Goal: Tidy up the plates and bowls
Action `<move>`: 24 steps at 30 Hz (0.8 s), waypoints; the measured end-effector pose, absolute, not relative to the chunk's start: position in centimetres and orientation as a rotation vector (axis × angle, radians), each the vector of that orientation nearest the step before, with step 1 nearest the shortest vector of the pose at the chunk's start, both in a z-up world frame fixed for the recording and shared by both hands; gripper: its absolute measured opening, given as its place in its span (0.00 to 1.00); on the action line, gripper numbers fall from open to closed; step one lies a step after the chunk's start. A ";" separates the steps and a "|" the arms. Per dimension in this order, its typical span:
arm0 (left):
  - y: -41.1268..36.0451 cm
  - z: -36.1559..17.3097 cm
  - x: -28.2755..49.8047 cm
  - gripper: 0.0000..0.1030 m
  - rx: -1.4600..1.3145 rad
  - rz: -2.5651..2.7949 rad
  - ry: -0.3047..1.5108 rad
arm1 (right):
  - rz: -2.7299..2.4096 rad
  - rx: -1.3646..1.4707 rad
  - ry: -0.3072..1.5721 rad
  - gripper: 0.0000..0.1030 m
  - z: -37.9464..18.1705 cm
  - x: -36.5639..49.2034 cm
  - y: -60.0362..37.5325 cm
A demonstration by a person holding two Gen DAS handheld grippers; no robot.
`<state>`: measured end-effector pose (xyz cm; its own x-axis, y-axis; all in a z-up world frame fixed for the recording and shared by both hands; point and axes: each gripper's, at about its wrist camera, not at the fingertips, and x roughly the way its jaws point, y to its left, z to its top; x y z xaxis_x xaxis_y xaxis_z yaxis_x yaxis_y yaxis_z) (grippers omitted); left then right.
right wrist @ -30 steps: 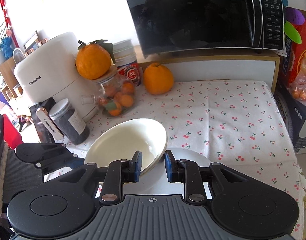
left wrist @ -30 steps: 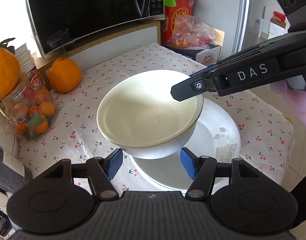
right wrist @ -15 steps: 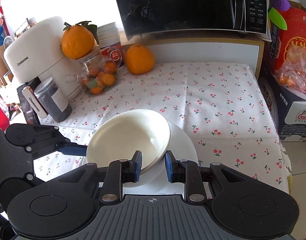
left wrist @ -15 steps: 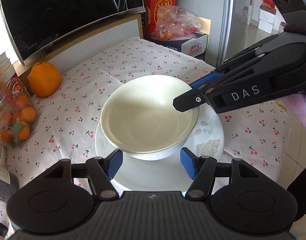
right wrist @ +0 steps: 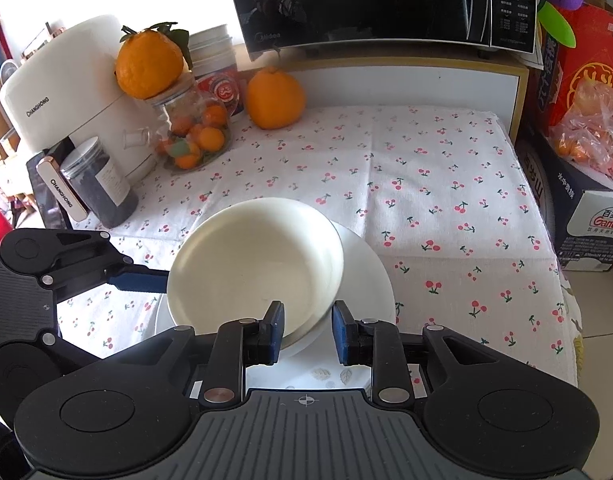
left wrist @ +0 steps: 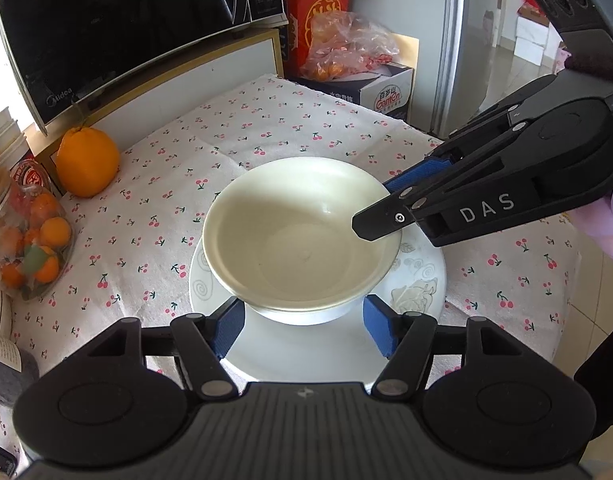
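Note:
A white bowl (left wrist: 298, 240) rests on a white patterned plate (left wrist: 306, 354) on the cherry-print tablecloth. My left gripper (left wrist: 304, 328) has a blue pad on each side of the bowl's foot, with a sliver of space at each; its jaws are opening. My right gripper (right wrist: 307, 328) straddles the near rim of the bowl (right wrist: 250, 268), one pad inside and one outside. Its jaws are opening too, and the pads no longer press the rim. In the left wrist view the right gripper (left wrist: 372, 208) reaches in from the right over the rim. The plate (right wrist: 372, 276) shows behind the bowl.
A big orange (left wrist: 86, 162) and a jar of small oranges (left wrist: 30, 236) stand at the left, under the microwave (left wrist: 126, 28). A white appliance (right wrist: 66, 92) and a dark jar (right wrist: 102, 184) sit beside them. A box with bagged fruit (right wrist: 586, 184) lies past the table's right edge.
The bowl came down from above the plate and now sits on it. The right gripper sank with it. Both pairs of jaws stand slightly wider.

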<state>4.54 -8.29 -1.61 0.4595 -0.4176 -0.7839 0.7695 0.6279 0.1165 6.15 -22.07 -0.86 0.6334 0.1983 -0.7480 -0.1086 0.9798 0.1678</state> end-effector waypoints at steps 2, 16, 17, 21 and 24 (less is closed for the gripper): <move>-8.3 -1.4 4.4 0.71 0.506 -0.768 0.780 | 0.176 0.121 0.873 0.27 -0.8 6.2 -22.2; -6.2 1.3 3.2 0.89 0.464 -0.667 0.771 | 0.101 0.202 0.828 0.80 1.8 4.8 -24.6; -6.1 1.5 2.9 0.90 0.457 -0.638 0.774 | 0.085 0.222 0.830 0.82 2.0 4.5 -24.9; -5.2 2.3 2.1 0.95 0.346 -0.512 0.819 | 0.027 0.224 0.860 0.82 2.3 3.1 -24.9; -4.6 2.3 1.7 0.99 0.254 -0.422 0.862 | 0.016 0.210 0.881 0.85 2.4 2.0 -24.3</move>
